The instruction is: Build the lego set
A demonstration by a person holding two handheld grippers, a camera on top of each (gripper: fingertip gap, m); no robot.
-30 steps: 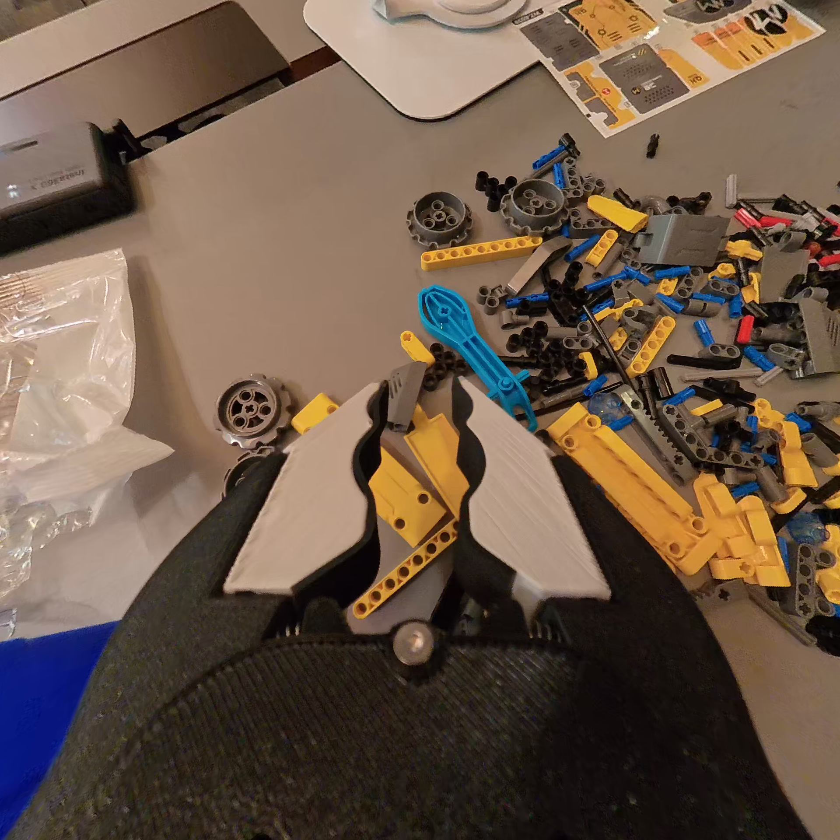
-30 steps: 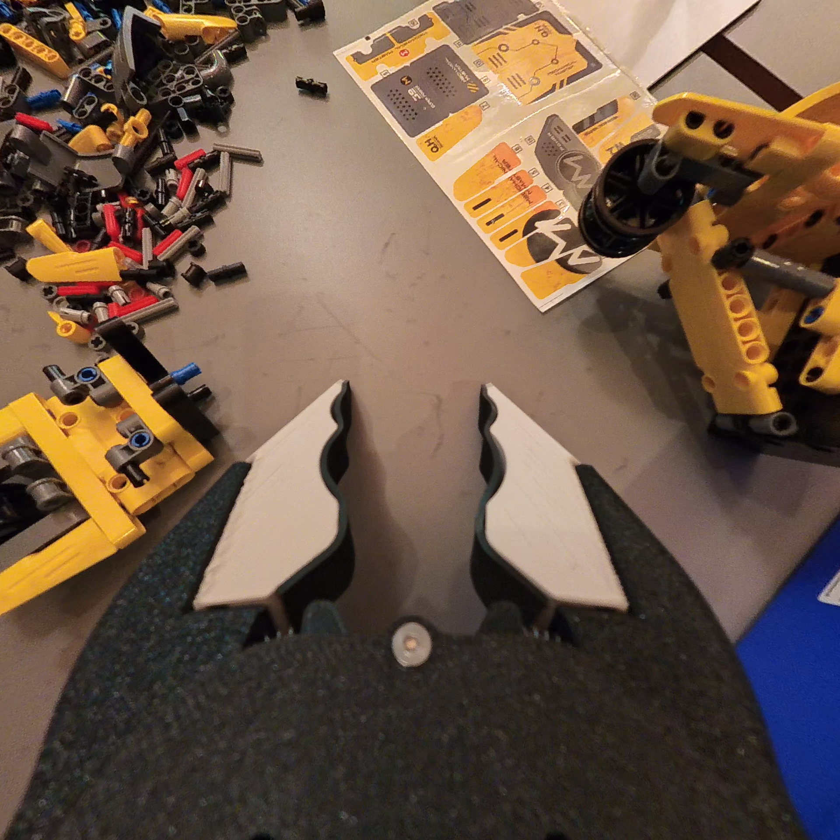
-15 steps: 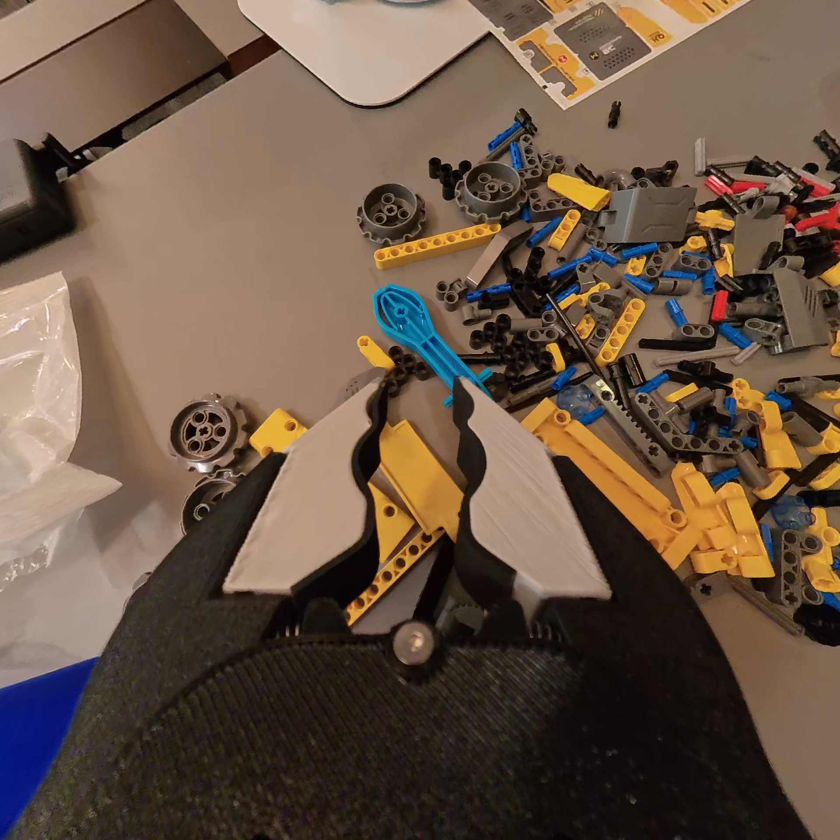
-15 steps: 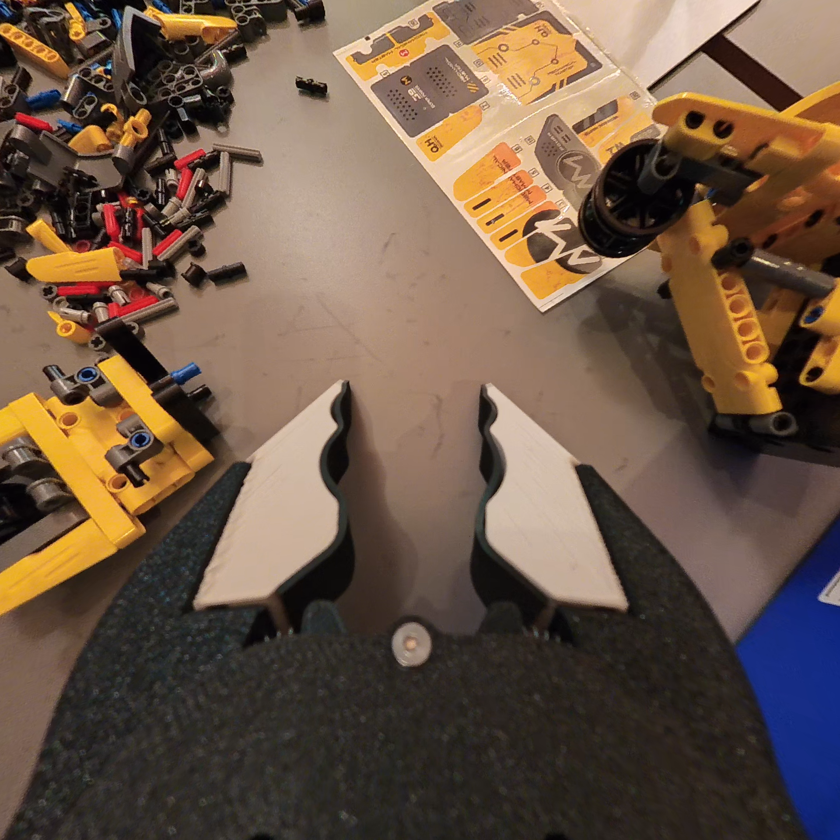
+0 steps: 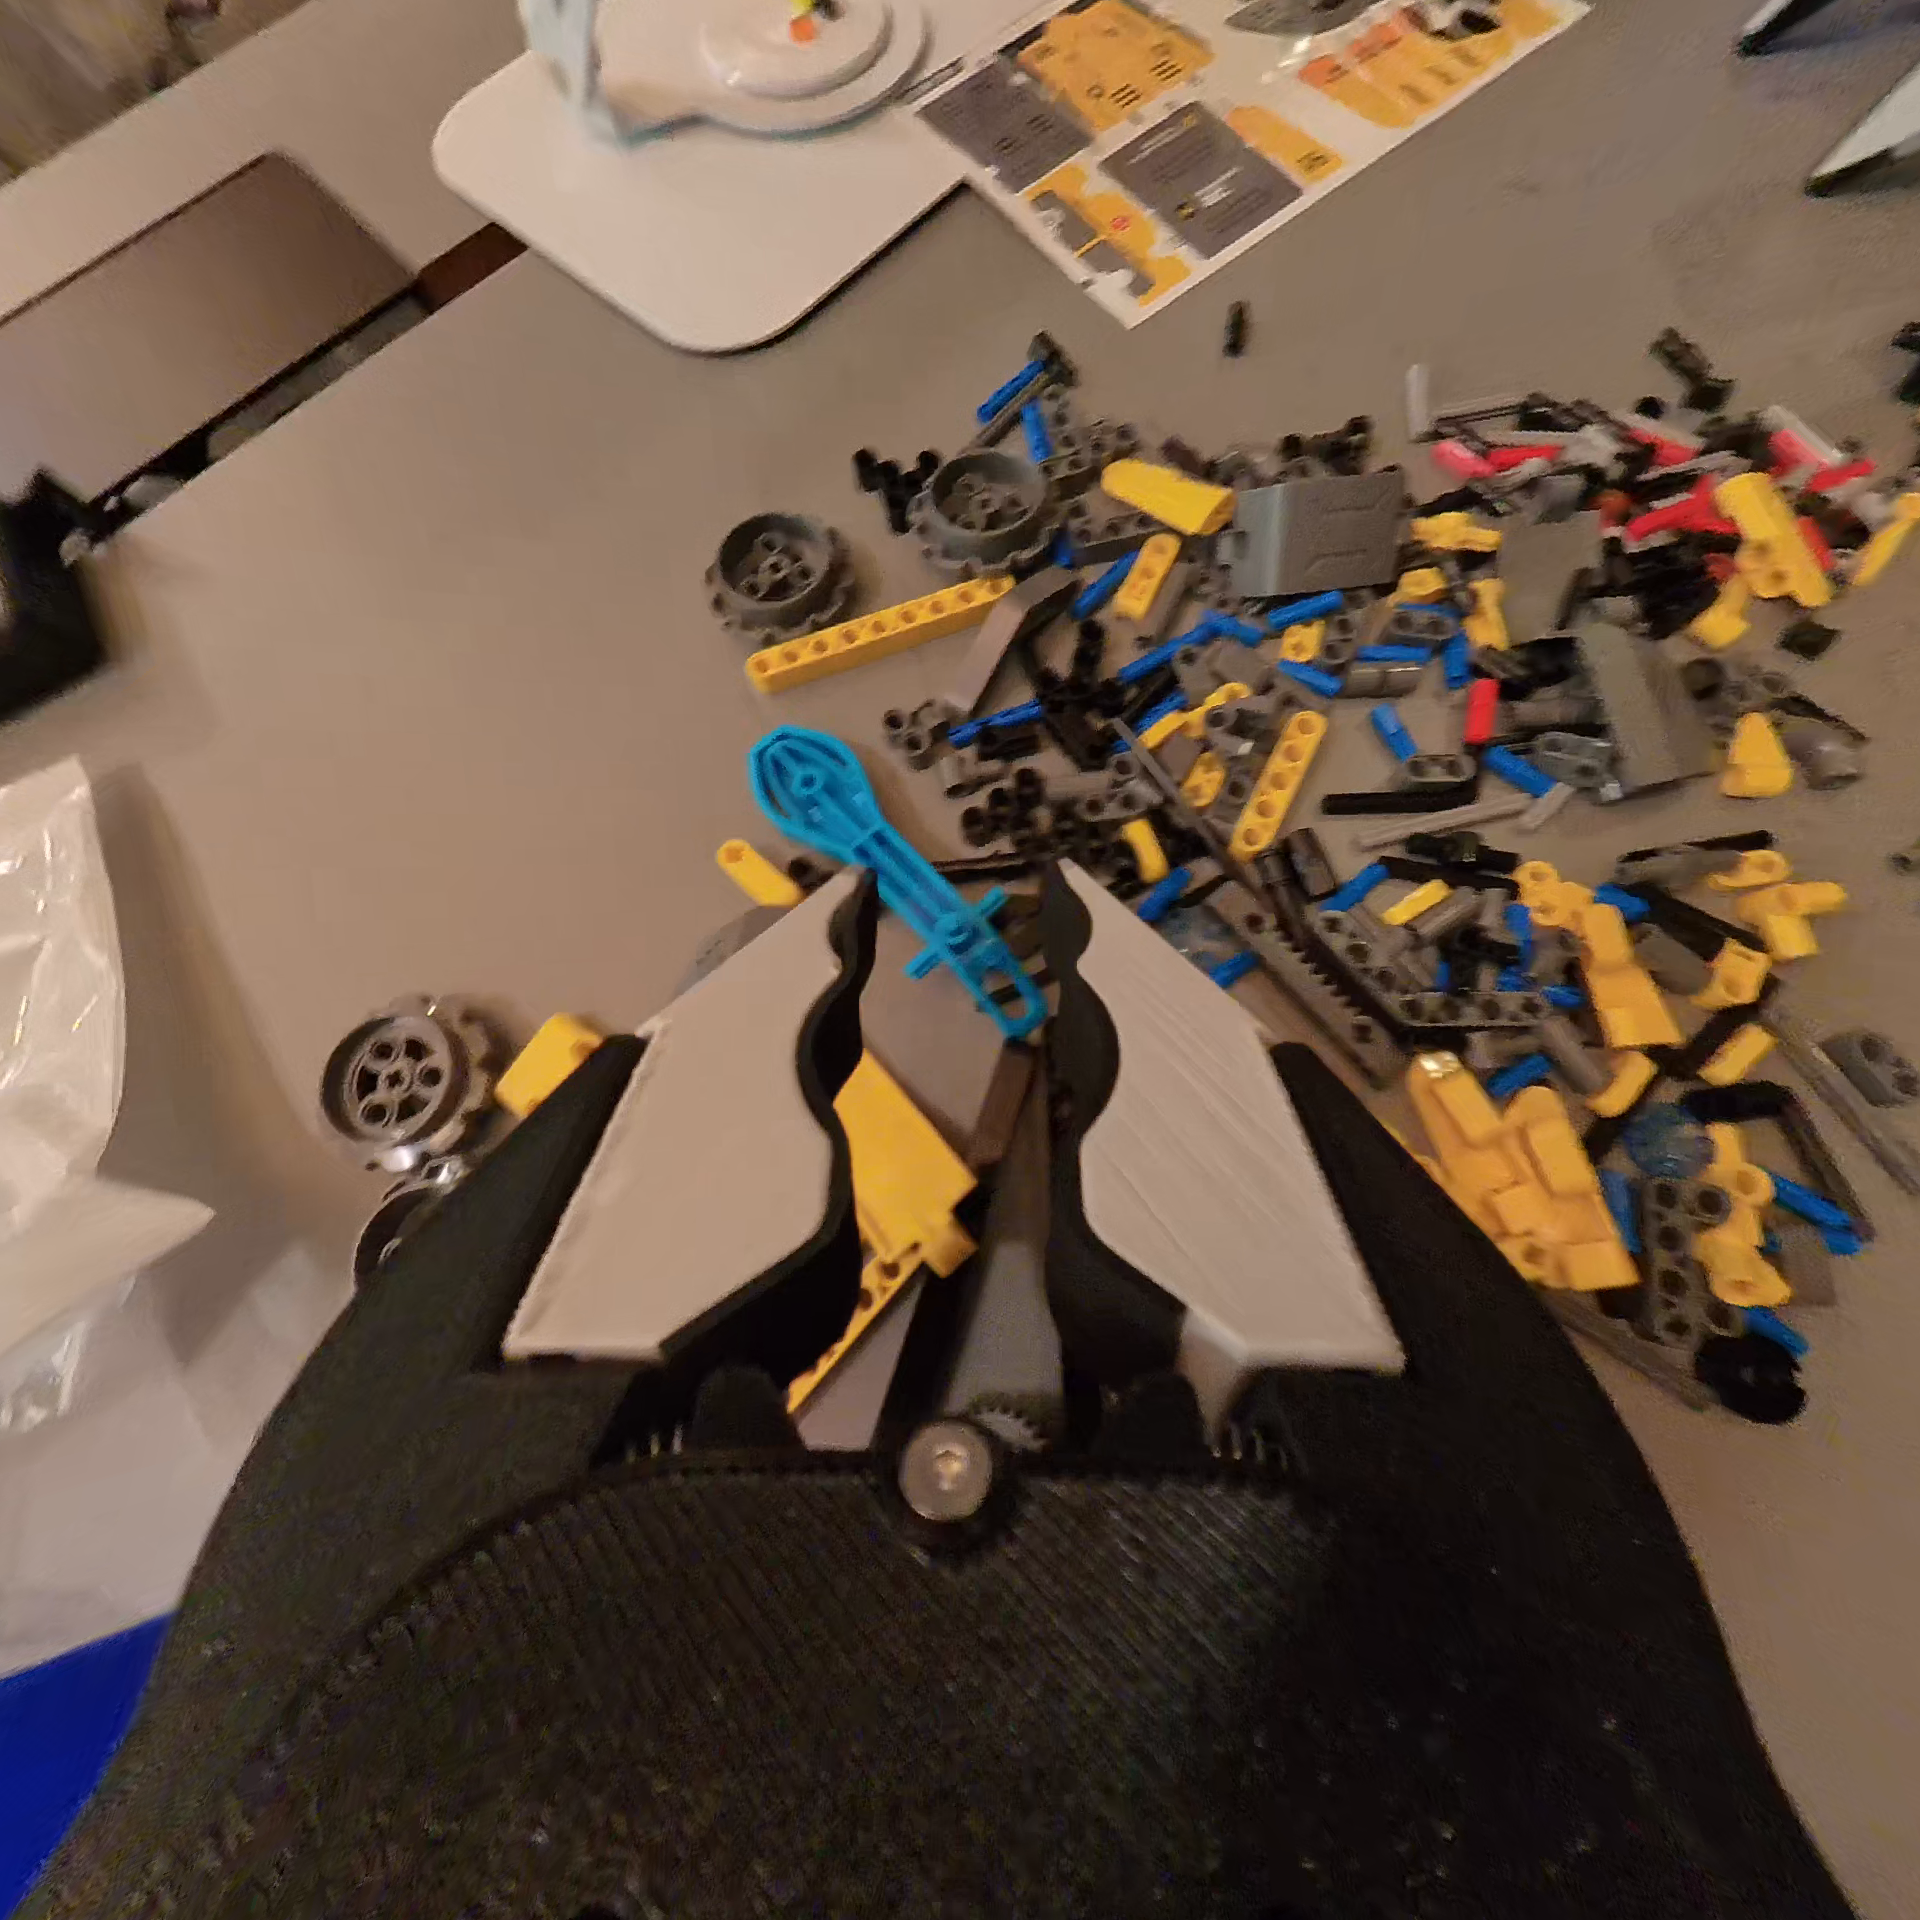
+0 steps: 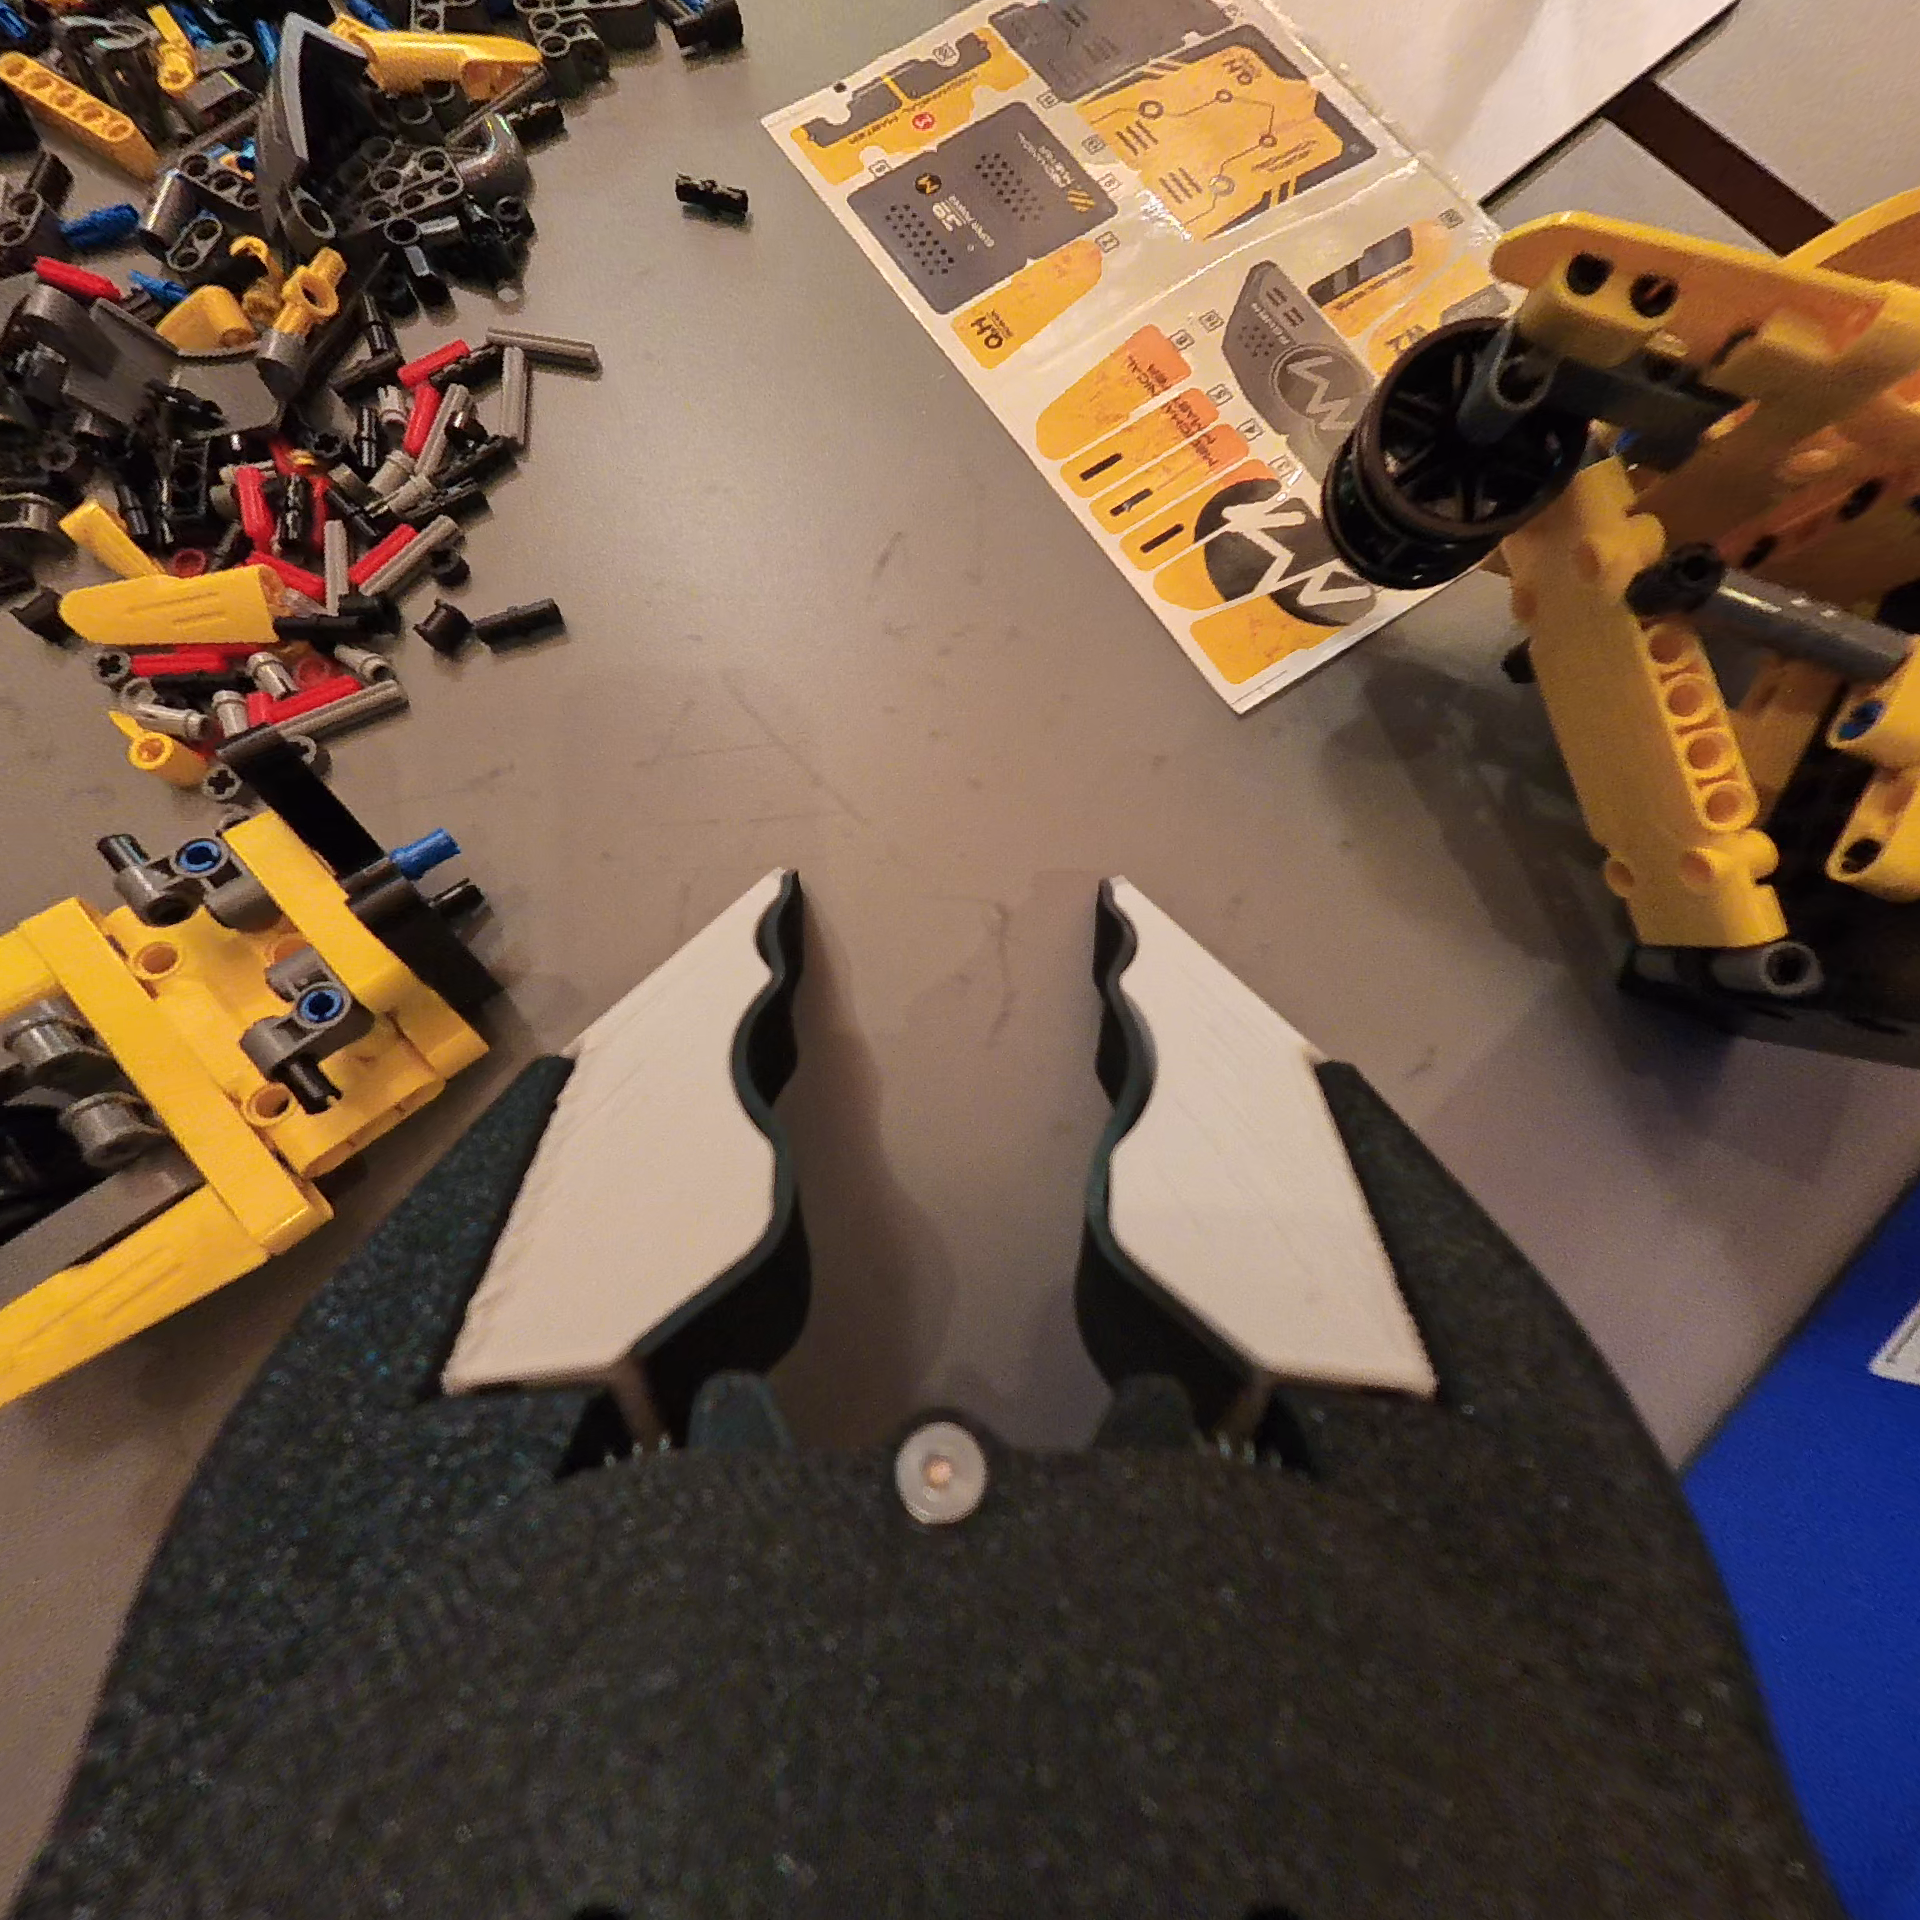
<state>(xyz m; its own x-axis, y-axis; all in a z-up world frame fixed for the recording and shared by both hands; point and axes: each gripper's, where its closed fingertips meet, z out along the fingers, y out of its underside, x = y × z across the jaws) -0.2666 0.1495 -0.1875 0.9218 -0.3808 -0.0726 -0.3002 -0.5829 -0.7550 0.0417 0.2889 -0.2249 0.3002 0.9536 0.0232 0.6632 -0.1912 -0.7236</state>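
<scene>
The grey counter [image 6: 935,644] is the biggest thing here, and it carries all the toy parts. My right hand-held gripper [image 6: 948,894] hangs over a bare patch of it with its two fingers wide apart and nothing between them. To its right stands a big yellow model [image 6: 1683,665] with a black wheel [image 6: 1439,468] sticking out toward me. A sticker sheet [image 6: 1122,291] lies flat just past the model. To the left of this hand-held gripper sits a yellow frame [image 6: 239,1018] with grey and blue pins in it, and beyond that a pile [image 6: 229,343] of small red, black, grey and yellow bits. My left hand-held gripper [image 5: 961,883] is over the near edge of the big pile of parts [image 5: 1351,748]. Its fingers are a little apart and grip nothing. Under them lie a yellow panel [image 5: 904,1153] and a dark grey piece, and the tail of a blue tool [image 5: 862,831] reaches in between the tips. A grey gear wheel [image 5: 400,1081] lies to the left, near a clear bag [image 5: 52,1018]. A white board [image 5: 707,208] lies at the far edge.
</scene>
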